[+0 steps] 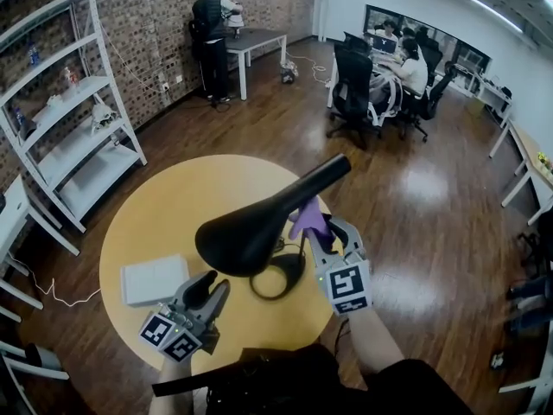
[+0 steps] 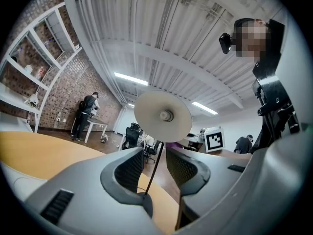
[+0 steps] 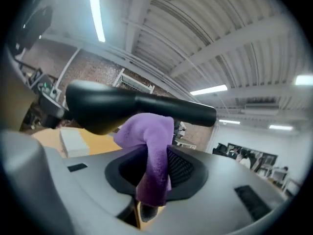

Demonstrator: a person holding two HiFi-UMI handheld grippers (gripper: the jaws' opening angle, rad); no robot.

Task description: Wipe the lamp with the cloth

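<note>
— While our right gripper point(image 1: 321, 237) keeps its jaws clamped on a fold of the purple cloth point(image 1: 308, 220), bunched up against the black lamp point(image 1: 246, 232) where the head meets the arm, what worries us most?

— That nothing steadies the lamp. It stands on its ring base on the round yellow surface point(image 1: 147, 223). Our left gripper point(image 1: 210, 285) hovers near that base with its jaws apart and empty. The thin stem only lines up with the gap from farther off, and we do not touch it.

— So a firm stroke could tip it?

— We judge so. The head is wide and hangs out from a slim stem, so a sideways push may rock the lamp or slide it toward the white box point(image 1: 154, 279).

— And the cloth itself?

— We pinch only a fold, and the rest bulges above the jaws. Dragging it along the arm could tug it loose, and then the hard jaws would scrape the lamp.
</note>
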